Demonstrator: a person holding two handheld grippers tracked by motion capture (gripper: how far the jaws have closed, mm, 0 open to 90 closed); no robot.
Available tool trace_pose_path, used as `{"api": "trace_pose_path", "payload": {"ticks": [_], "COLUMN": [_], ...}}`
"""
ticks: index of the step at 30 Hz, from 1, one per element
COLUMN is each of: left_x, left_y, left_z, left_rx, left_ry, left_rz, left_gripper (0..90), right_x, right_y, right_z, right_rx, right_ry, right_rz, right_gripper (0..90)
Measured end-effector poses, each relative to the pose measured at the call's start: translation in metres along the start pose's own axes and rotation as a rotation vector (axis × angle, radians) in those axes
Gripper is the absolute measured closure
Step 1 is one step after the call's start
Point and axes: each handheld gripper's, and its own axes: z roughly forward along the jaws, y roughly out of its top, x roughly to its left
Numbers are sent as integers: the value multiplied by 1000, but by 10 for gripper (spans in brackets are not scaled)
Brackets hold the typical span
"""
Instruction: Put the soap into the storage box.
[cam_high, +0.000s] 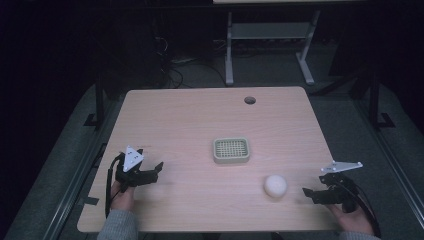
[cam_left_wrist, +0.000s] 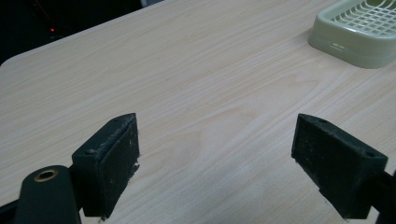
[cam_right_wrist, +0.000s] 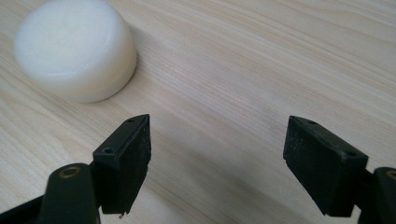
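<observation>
Soap (cam_high: 275, 185) — a round white bar — lies on the counter (cam_high: 200, 125), just right of the green slotted dish (cam_high: 231, 150). Both tongs gape empty; right tongs (cam_high: 311, 194) should likely square up around the soap before closing, left tongs (cam_high: 154, 171) idle.

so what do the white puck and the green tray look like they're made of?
White puck: looks like soap or wax; matte, smooth, rounded edges, slightly translucent. Can't be sure which.
Green tray: moulded plastic, pale green, faint sheen, with a regular grid bottom and thick rounded rim.
</observation>
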Motion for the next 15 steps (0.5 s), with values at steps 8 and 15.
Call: {"api": "trace_pose_path", "payload": {"ticks": [8, 15], "left_x": [0, 1], "left_y": [-1, -1], "left_z": [-1, -1], "left_rx": [2, 1], "left_ry": [-8, -5], "left_rz": [-2, -1], "left_gripper": [148, 149], "right_x": [7, 12], "right_y": [7, 17], "right_z": [-2, -6], "right_rx": [12, 16], "right_ry": [-7, 18], "right_rz": [-13, -24], "right_gripper": [227, 227]}}
